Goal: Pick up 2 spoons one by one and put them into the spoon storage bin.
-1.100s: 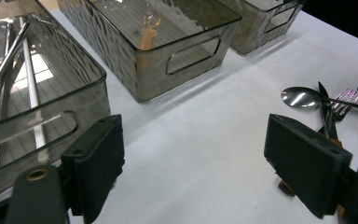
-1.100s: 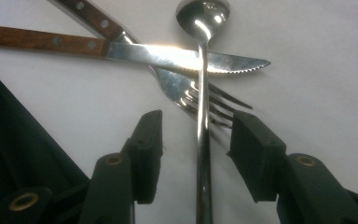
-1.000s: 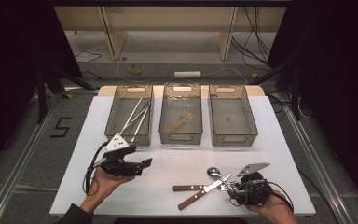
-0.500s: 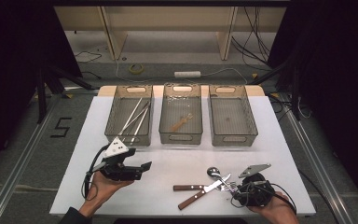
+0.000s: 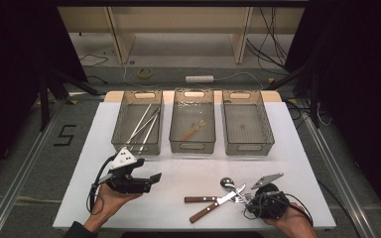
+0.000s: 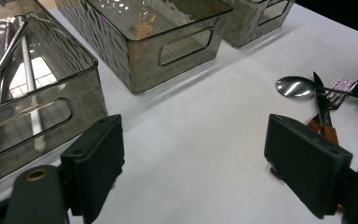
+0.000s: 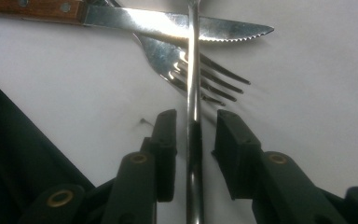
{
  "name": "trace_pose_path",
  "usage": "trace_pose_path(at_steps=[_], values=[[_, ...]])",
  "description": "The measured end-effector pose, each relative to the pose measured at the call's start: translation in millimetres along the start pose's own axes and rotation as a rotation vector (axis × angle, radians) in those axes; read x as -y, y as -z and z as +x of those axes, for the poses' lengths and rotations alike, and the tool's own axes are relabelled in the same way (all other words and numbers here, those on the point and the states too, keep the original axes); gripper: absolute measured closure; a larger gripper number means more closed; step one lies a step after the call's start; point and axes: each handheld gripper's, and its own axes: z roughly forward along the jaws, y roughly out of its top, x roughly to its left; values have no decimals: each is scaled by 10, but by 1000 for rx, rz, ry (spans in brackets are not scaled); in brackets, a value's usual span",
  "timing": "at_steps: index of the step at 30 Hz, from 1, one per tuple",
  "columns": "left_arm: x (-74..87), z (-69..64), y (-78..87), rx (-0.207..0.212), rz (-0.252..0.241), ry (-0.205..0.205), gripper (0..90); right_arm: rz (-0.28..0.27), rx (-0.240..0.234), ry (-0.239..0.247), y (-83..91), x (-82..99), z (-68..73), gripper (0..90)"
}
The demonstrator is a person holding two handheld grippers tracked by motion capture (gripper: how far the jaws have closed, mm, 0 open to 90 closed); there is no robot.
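The spoon (image 7: pixel 193 70) is slim, polished steel, lying across the knife (image 7: pixel 168 21) and fork (image 7: pixel 191 70) near the counter's (image 5: pixel 178 163) front right corner; the right tongs (image 7: pixel 193 135) have just been closing around its handle, gaps remaining; the left tongs (image 6: pixel 191 158) gape wide, empty.

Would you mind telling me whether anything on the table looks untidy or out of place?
Yes: the spoon, fork and wooden-handled knife lie crossed in a loose heap on the white table near the right gripper, not in a bin.

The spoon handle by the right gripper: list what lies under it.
The spoon handle crosses over the knife blade and the fork tines, all on the white table. The fork's handle end is hidden behind the knife.
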Motion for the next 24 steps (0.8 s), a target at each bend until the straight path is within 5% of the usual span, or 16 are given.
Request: trace_pose_path(at_steps=[18,24], values=[[13,-21,2,4,2,-6,192,24,43,60,-25,-64,66,854],[15,-20,7,4,0,-6,192,27,9,62,-26,-58,80,900]])
